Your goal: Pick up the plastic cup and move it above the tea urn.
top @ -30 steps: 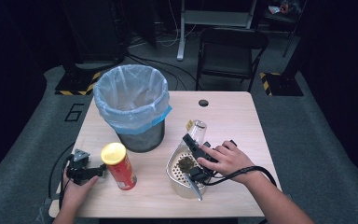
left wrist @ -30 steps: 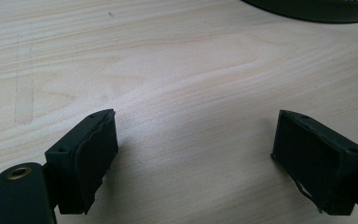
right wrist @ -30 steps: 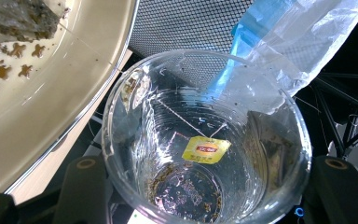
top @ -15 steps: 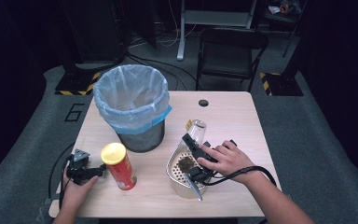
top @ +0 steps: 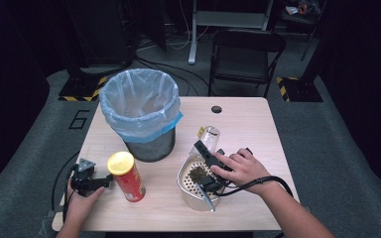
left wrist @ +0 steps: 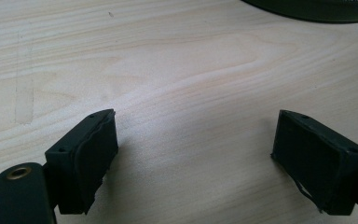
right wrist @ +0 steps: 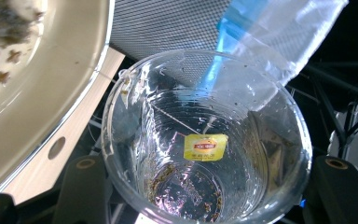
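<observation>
Red chip can (top: 127,176) upright beside lined mesh bin (top: 139,113); folding chair (top: 245,58) behind table (top: 248,124).

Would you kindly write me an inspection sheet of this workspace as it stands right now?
Surface: pale wooden table, with a round hole near its far edge.
Job's things: clear plastic cup tipped on its side, a yellow tea tag stuck inside; cream strainer bowl holding a dark clump.
Clutter: red can with a yellow lid, upright; mesh bin with a clear liner, upright.
Grippers: right gripper shut on the clear plastic cup, beside the strainer bowl; left gripper open over bare wood, beside the red can.
Cables: one black cable trails from the right gripper; floor cables behind the table.
Surroundings: folding chair beyond the table, grey floor, dark room.
</observation>
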